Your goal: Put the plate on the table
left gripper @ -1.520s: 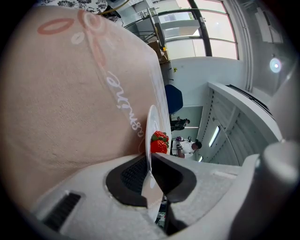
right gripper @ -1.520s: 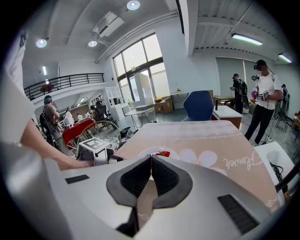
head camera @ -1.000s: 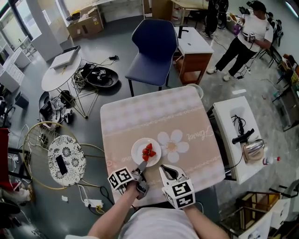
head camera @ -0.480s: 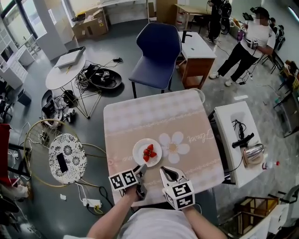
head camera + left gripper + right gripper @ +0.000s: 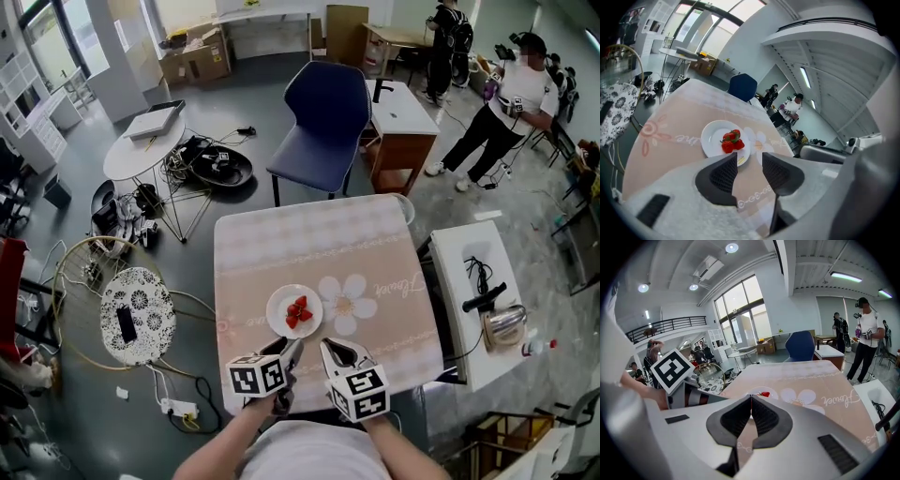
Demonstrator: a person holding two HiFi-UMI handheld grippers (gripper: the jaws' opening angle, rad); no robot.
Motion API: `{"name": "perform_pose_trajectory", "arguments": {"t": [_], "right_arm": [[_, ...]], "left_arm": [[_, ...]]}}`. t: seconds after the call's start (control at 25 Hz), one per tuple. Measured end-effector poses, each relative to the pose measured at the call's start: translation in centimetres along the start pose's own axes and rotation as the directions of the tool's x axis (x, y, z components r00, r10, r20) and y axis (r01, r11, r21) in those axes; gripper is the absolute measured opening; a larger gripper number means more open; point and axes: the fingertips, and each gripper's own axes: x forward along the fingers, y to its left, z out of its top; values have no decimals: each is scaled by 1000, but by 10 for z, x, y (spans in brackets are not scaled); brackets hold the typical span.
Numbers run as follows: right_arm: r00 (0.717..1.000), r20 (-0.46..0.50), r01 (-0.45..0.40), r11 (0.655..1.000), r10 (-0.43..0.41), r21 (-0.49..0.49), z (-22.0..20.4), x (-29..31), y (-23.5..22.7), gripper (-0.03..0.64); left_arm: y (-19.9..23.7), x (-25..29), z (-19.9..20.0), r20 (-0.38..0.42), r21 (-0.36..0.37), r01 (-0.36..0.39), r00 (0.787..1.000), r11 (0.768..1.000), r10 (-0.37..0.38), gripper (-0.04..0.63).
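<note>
A white plate (image 5: 281,314) (image 5: 712,138) (image 5: 769,391) with red strawberries (image 5: 298,311) (image 5: 731,141) rests on the pink flowered table (image 5: 375,253), left of the big white flower print. My left gripper (image 5: 293,350) (image 5: 750,164) hangs just short of the plate's near rim, apart from it, jaws open after opening further, with nothing between them. My right gripper (image 5: 325,349) (image 5: 751,399) sits beside it near the table's front edge, jaws shut and empty.
A blue chair (image 5: 323,108) stands at the table's far side. To the right is a white side table (image 5: 478,291) with a metal object. A round patterned stool (image 5: 136,314) and wire frames stand left. People stand at the far right.
My left gripper has let go of the plate's near rim, drawn back toward me and up, and rolled. The plate stays on the table. The right gripper has kept still.
</note>
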Motion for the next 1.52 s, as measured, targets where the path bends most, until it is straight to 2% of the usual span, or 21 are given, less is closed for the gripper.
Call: {"name": "perform_pose_trajectory", "arguments": {"t": [0.28,0.64,1.0,1.24,1.52], "right_arm": [[999,14,-44,999,45,-20,2,-13,2,5],[992,46,-114,992,116,-47,2,-33,13,5],[983,78,-159,985,164,-65,5,-54,22,5],[975,73,-198,972,208,-123,4,-64,31,3],[972,106,-190,966,210,-174,5,-79,32,3]], "left_arm": [[-45,-14,9,44,159,-3,999,987,-4,148],[-85,-41,5,126,263,-30,992,964,-3,44],[-102,-65,-6,190,293,-95,981,952,39,8],[-114,-80,-10,238,320,-127,970,939,50,6],[-123,-83,-18,261,327,-150,963,933,63,5]]}}
